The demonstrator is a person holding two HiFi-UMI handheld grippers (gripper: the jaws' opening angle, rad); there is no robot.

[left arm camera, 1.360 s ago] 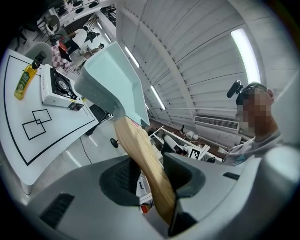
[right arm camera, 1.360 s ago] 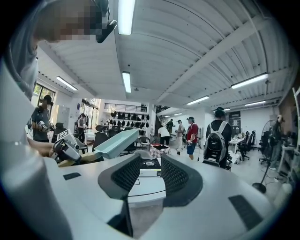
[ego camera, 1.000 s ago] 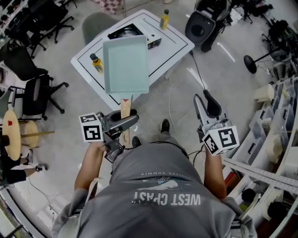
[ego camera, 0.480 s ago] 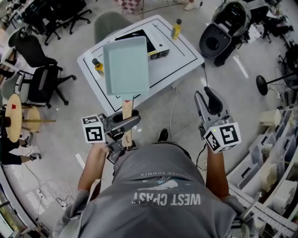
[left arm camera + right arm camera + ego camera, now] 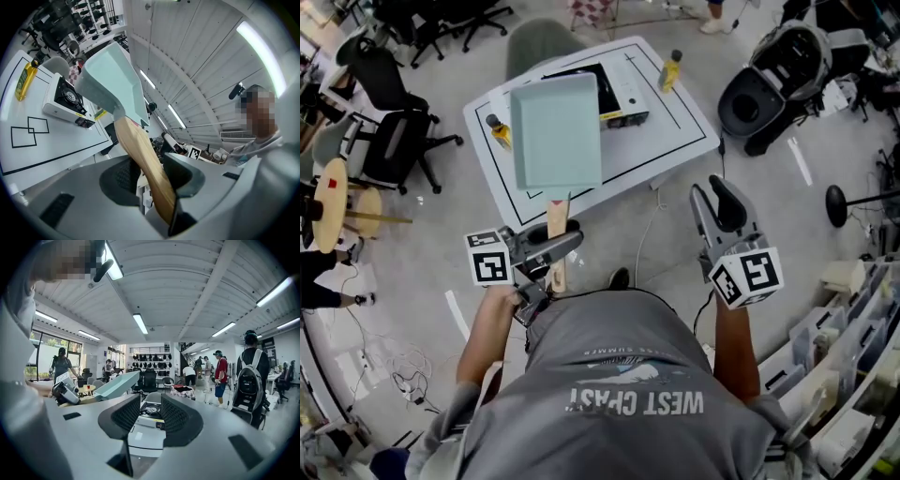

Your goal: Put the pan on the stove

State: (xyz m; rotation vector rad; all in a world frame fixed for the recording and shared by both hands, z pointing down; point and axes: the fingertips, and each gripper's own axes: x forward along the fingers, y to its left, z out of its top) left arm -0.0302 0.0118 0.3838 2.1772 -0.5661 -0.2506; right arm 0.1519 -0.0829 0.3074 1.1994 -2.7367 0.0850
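left gripper (image 5: 152, 176) is clamped on the wooden handle (image 5: 555, 217) of the pale green rectangular pan (image 5: 555, 131). the pan is carried in the air over the near side of the white table (image 5: 675, 131), clear of the portable stove (image 5: 623, 94) on that table. right gripper (image 5: 719, 202) has its jaws spread with nothing between them.

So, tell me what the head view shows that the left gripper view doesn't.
Head view only: the right tongs, the person's grey shirt and the office chairs. Left gripper view only: the ceiling light strips. Both: the left tongs clamped on the wooden handle of the pale green pan, plus the portable stove on the white table.
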